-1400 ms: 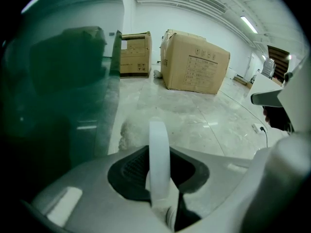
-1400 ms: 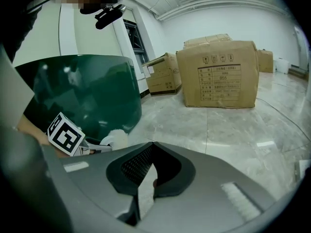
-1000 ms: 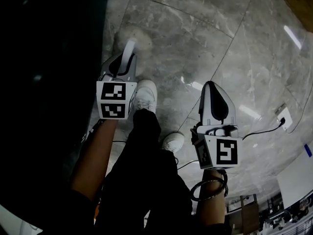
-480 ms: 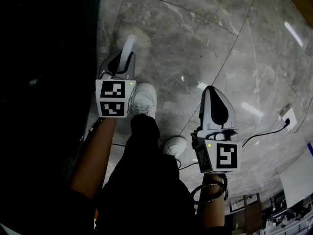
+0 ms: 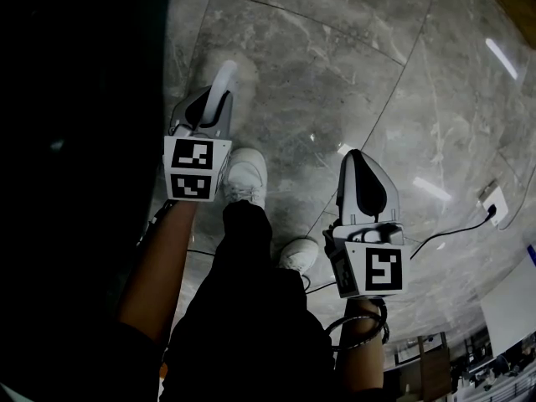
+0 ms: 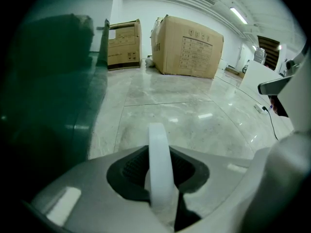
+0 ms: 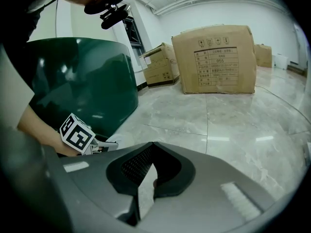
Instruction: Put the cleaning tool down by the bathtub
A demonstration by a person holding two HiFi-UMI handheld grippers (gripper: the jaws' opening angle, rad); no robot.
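Note:
The cleaning tool has a white handle that runs down to a pale fuzzy head on the marble floor. My left gripper is shut on that handle, which stands between its jaws in the left gripper view as a white bar. The dark green bathtub fills the left side, close beside the left gripper; its wall shows in both gripper views. My right gripper hangs to the right over the floor, shut with nothing in it.
The person's white shoes stand on the grey marble floor between the grippers. A floor socket with a black cable lies at the right. Large cardboard boxes stand farther off. The left gripper's marker cube shows beside the tub.
The left gripper and the tool have shifted slightly forward along the tub. The right gripper has drifted a little to the left. Both stay shut.

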